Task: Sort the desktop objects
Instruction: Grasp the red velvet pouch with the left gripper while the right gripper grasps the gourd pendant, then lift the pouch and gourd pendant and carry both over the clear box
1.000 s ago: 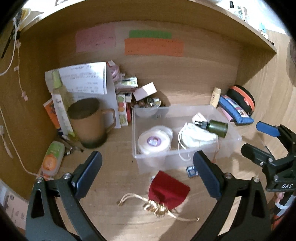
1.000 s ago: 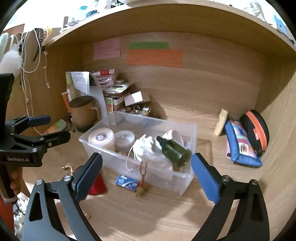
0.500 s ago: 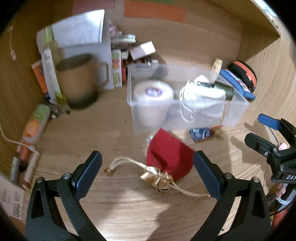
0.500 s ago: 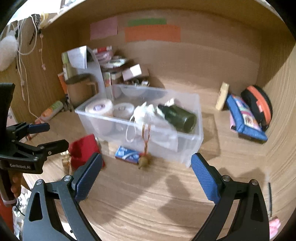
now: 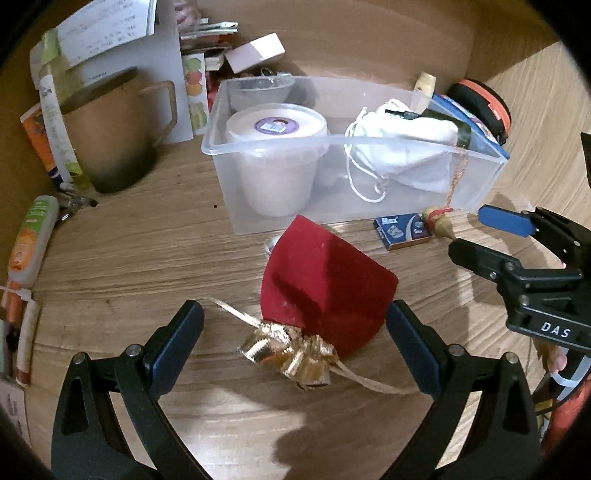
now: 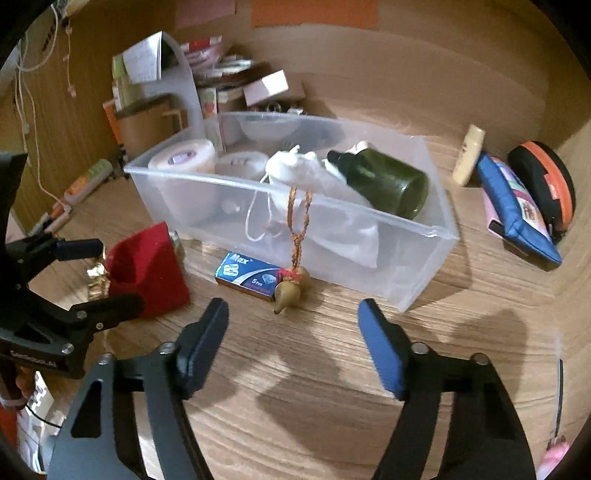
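Left gripper [image 5: 294,349] spread wide around the red pouch [image 5: 325,284], pads not touching, just in front of the clear bin [image 5: 480,177]. Right gripper [image 6: 293,345] just narrowing, nothing between the jaws, above bare wood before the gourd charm [image 6: 288,290] and blue box [image 6: 245,275] by the bin.

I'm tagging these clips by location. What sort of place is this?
Probably a home desk nook: a wooden desk, paper notes stuck on the back panel, a mug beside stacked papers, and a clear bin of odds and ends.
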The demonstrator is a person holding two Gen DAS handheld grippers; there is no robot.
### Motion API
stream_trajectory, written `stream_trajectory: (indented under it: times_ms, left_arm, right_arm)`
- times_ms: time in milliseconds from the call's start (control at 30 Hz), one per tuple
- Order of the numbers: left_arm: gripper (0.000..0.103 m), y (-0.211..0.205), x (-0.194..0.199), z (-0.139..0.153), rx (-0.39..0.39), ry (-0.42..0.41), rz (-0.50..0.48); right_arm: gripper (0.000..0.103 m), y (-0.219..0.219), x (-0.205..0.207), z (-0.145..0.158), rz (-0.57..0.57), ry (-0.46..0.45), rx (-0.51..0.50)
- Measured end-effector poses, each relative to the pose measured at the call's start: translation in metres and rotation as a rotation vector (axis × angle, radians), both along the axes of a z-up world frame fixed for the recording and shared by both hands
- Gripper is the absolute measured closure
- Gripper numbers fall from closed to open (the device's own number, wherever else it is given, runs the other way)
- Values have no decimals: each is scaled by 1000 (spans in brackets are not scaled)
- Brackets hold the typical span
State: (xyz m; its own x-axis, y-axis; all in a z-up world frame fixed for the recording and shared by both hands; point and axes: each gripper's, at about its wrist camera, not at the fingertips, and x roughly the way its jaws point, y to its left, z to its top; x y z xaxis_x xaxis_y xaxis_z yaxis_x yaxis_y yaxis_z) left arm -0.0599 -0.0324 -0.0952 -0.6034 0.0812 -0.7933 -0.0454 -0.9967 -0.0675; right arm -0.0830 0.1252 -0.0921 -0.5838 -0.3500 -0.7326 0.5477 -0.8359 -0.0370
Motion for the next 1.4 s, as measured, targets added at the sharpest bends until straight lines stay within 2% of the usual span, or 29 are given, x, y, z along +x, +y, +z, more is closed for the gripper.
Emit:
stream_trajectory:
  times_ms: [100, 233, 433, 600, 700, 867, 1167, 1400]
  left_arm:
    - [3, 1, -5, -3, 2, -16, -17]
    - [3, 5, -5, -3, -12, -13, -37]
    - [19, 12, -8, -5, -35, -8, -62]
    - [43, 11, -5, -3, -23, 15, -64]
    - [57, 8, -3, -2, -7, 25, -56]
    - [69, -3, 2, 0, 55, 28, -37]
    - [72, -15, 17, 6, 108, 60, -12]
    - [72, -23, 28, 24, 96, 105, 19]
  right_arm:
    - [56, -5, -7, -5, 14, -18, 13]
    - [64, -12, -11, -11, 31, -28, 36]
    - [77, -15, -18, -17, 45, -72, 31]
    - [86, -10, -18, -14, 44, -74, -8]
    - [88, -8, -17, -11, 48, -74, -27]
    - [88, -5, -15, -7, 40, -57, -43]
    - [88, 12, -7, 9, 23, -41, -124]
    - [88, 24, -2, 18, 3, -20, -173]
